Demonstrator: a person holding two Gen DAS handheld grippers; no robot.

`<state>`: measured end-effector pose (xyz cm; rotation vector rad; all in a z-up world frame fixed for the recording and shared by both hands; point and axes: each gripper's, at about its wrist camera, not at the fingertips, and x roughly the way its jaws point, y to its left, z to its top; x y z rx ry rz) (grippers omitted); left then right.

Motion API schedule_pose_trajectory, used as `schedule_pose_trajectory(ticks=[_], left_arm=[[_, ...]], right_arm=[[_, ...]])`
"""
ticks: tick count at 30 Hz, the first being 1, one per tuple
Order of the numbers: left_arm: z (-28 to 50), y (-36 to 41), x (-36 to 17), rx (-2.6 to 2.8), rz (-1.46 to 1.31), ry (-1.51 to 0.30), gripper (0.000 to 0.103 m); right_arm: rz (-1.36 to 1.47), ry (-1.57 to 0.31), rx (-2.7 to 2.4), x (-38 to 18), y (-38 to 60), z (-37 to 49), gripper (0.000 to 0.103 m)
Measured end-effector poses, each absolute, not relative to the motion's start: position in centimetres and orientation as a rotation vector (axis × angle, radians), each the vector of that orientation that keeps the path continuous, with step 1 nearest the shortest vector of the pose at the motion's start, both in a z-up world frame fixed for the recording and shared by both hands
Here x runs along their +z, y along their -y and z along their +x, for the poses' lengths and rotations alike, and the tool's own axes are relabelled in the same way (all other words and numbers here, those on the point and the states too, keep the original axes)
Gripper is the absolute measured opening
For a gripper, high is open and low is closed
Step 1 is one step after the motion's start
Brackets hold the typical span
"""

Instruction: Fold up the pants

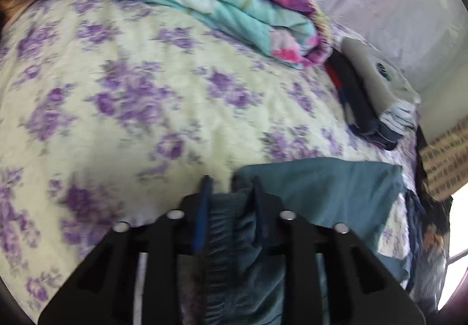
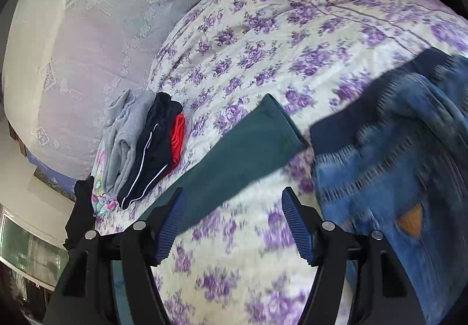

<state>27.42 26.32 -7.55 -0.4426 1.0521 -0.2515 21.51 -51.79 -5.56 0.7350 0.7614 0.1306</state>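
The teal pants point(image 1: 321, 187) lie on the purple-flowered bedspread point(image 1: 131, 91). Their gathered elastic waistband point(image 1: 231, 225) is bunched between the pads of my left gripper point(image 1: 231, 181), which is shut on it. In the right wrist view one teal pant leg point(image 2: 248, 143) stretches diagonally across the bedspread point(image 2: 263, 32), its hem toward the upper right. My right gripper point(image 2: 234, 193) hovers just in front of that leg with its blue ribbed pads point(image 2: 172, 222) wide apart and nothing between them.
Blue jeans point(image 2: 395, 164) lie in a blurred heap at the right. A stack of folded grey, navy and red clothes point(image 2: 146, 149) point(image 1: 365, 96) sits by the bed's edge. A folded teal-and-pink quilt point(image 1: 234, 3) lies farther back. A lace-covered pillow point(image 2: 87, 47) sits beyond.
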Motion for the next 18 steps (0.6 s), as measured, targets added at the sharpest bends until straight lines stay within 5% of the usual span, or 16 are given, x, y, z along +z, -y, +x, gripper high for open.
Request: schedule_pose_trajectory(ticks=[13, 18], left_arm=[[28.8, -27.4, -6.9, -0.190, -0.496, -1.035, 0.022], [29.5, -27.0, -7.0, -0.176, -0.474, -1.057, 0.022]], right_arm=[[0.646, -0.861, 0.046, -7.3, 55.2, 34.7, 0.067], [0.608, -0.911, 0.021, -8.9, 55.1, 37.3, 0.039]])
